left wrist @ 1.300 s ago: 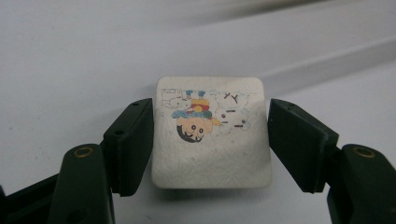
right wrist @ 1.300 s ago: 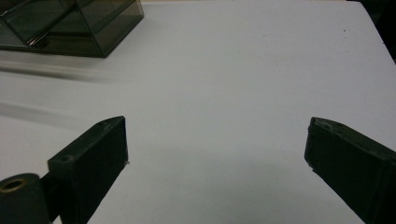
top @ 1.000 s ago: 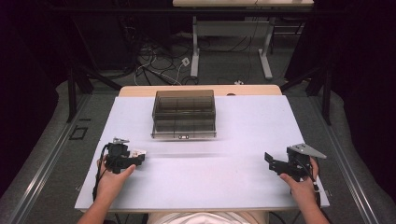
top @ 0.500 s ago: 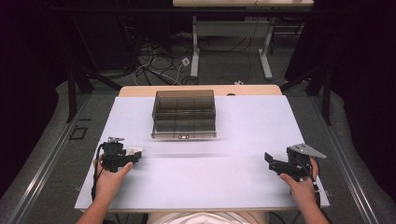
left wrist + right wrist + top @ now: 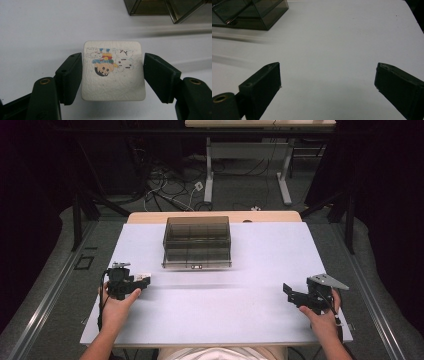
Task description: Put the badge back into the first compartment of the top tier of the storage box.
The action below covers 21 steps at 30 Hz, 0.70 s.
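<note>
The left tool is clamped on a small white card with rounded corners and a cartoon figure printed on it (upside down as the left gripper view has it). The left pad presses against one edge of the card; the right pad stands at the other edge with what may be a hairline of light between, but the jaws are as tight as they go, so the card reads as held flat between them. In the high view the left tool sits at the left side of the counter, low over the surface, with the card jutting from its tip toward the middle.

The right tool waits at the right side of the counter, its jaws spread wide with nothing between them, bare surface beneath.

At the far middle of the counter stands a smoky transparent organiser box, divided into compartments; which are occupied cannot be made out.

The step in hand looks like the carry: card gripped, not yet delivered. The next move likely calls for lifting the card clear, bringing it up and across to the box, and lining its flat face with a compartment before letting go. The grip is on the edges alone, so a tilt could let it slip.
</note>
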Each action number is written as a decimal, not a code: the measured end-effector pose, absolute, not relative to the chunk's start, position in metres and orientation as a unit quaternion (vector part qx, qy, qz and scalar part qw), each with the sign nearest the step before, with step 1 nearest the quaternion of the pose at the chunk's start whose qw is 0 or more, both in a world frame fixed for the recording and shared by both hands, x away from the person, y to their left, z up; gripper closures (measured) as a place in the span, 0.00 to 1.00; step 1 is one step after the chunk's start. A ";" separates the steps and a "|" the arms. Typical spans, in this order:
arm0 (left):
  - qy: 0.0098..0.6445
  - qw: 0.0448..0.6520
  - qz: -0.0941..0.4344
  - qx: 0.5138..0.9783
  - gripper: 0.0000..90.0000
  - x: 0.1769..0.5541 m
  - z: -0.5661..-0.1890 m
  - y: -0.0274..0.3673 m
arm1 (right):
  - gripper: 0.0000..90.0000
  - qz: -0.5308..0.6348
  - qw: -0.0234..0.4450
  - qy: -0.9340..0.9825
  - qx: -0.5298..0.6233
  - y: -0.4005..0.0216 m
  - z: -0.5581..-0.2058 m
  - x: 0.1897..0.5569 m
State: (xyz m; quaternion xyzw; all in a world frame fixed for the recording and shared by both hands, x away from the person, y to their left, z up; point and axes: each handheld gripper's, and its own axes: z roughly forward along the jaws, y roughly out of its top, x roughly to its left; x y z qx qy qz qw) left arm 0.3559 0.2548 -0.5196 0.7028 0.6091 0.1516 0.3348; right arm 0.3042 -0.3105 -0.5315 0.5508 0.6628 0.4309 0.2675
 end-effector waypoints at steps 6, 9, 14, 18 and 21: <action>0.610 0.338 0.153 0.700 0.37 0.360 -0.512 0.257 | 0.07 0.431 0.269 0.663 0.550 -0.311 -0.532 0.305; 0.613 0.341 0.149 0.697 0.37 0.362 -0.507 0.258 | 0.07 0.431 0.267 0.663 0.551 -0.310 -0.532 0.305; 0.619 0.340 0.151 0.691 0.37 0.367 -0.498 0.260 | 0.07 0.432 0.266 0.660 0.554 -0.310 -0.532 0.305; 0.623 0.346 0.145 0.687 0.37 0.372 -0.490 0.264 | 0.07 0.431 0.265 0.662 0.553 -0.309 -0.532 0.305; 0.626 0.349 0.148 0.681 0.37 0.375 -0.485 0.266 | 0.07 0.437 0.272 0.656 0.553 -0.308 -0.533 0.306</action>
